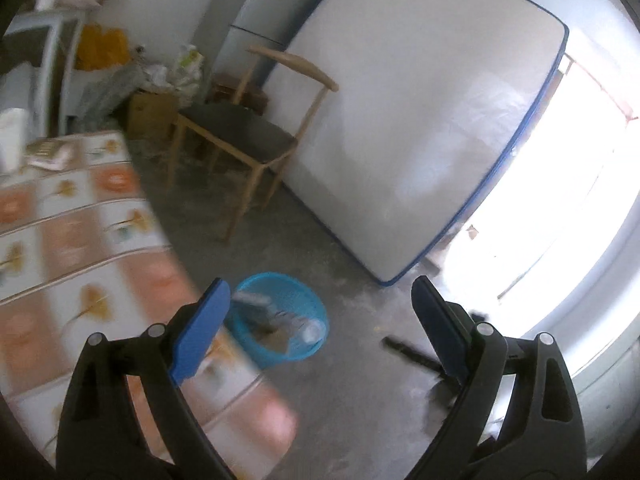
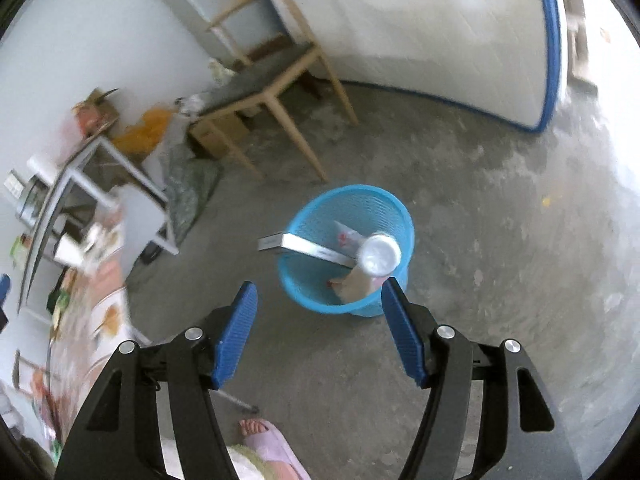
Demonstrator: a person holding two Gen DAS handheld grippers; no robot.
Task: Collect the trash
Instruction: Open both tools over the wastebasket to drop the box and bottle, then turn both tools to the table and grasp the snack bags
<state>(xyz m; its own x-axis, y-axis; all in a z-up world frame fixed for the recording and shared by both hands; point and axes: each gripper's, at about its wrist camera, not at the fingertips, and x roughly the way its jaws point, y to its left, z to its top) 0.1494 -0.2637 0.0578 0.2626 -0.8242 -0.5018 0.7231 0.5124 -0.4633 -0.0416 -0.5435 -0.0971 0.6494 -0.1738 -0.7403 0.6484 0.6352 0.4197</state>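
Our right gripper (image 2: 318,330) and left gripper (image 1: 320,330) both gape wide, holding nothing, above the blue basket (image 2: 320,216) containing a bottle (image 2: 378,256) and flat box (image 2: 304,246)

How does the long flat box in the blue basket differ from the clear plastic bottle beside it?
The long flat box is grey, thin and straight-edged; the clear plastic bottle is round and see-through. The box leans across the blue basket, with one end sticking out over the rim; the bottle stands more upright against the opposite side, its round end towards the camera. Both lie inside the same basket, and no gripper holds them.
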